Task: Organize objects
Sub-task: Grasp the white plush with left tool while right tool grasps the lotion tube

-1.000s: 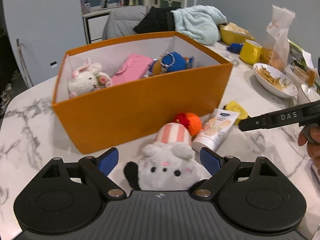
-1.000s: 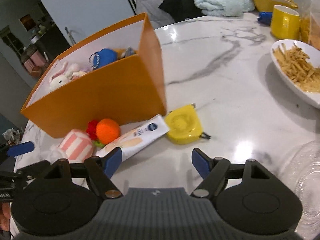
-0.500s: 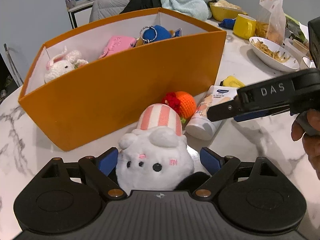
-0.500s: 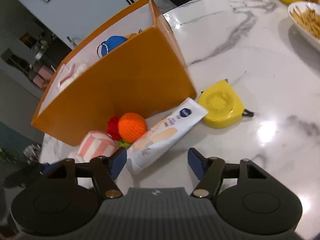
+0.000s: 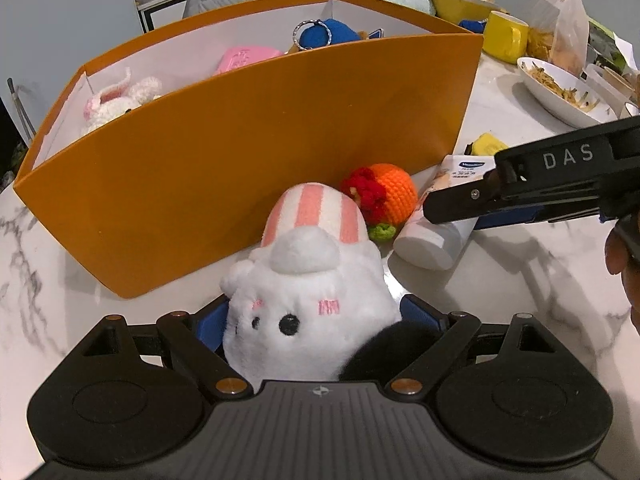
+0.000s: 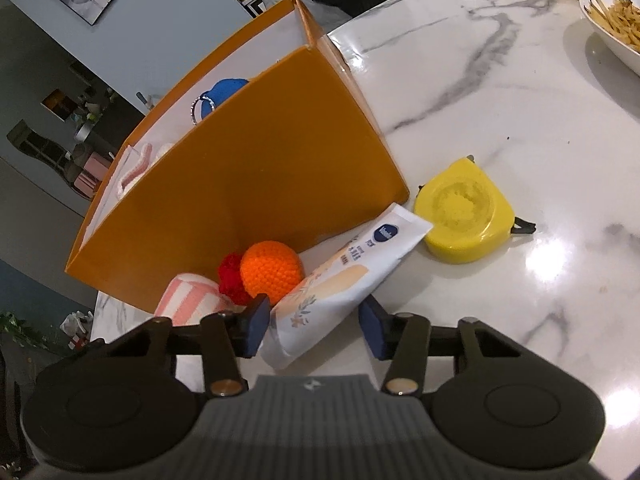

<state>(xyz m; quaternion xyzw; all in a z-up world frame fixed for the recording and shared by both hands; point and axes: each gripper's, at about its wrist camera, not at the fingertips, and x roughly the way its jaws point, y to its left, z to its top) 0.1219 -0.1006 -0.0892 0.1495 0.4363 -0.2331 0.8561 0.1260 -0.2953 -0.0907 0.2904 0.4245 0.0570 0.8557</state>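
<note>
The left gripper (image 5: 316, 320) has its blue-padded fingers (image 5: 210, 320) drawn in against both sides of a white plush toy (image 5: 308, 300), gripping its fluffy round body; the toy wears a pink-and-white striped cap and has stitched pink cheeks and a black bead eye. It sits just in front of the long wall of the orange box (image 5: 248, 136), a smooth cardboard box with a white inside.

The right gripper (image 6: 316, 322) has its fingers (image 6: 256, 320) at a middling spread, one on each side of the lower end of a soft white cream tube (image 6: 344, 276); whether the pads press on it I cannot tell. The tube lies flat on the marble tabletop (image 6: 500, 92), printed with a round dark-blue logo (its lettering too small to read) and a pale orange panel. The side of this gripper reads "DAS" in the left wrist view.

Touching the tube's left side is an orange crocheted ball (image 6: 270, 268) with a red yarn tuft. Just past the tube's far end lies a yellow tape measure (image 6: 464, 216), glossy plastic with rounded corners.

Inside the box lie a fuzzy white bunny (image 5: 116, 100), a pink pouch (image 5: 244, 58) and a blue plush keychain (image 5: 324, 34) with a metal ring.
</note>
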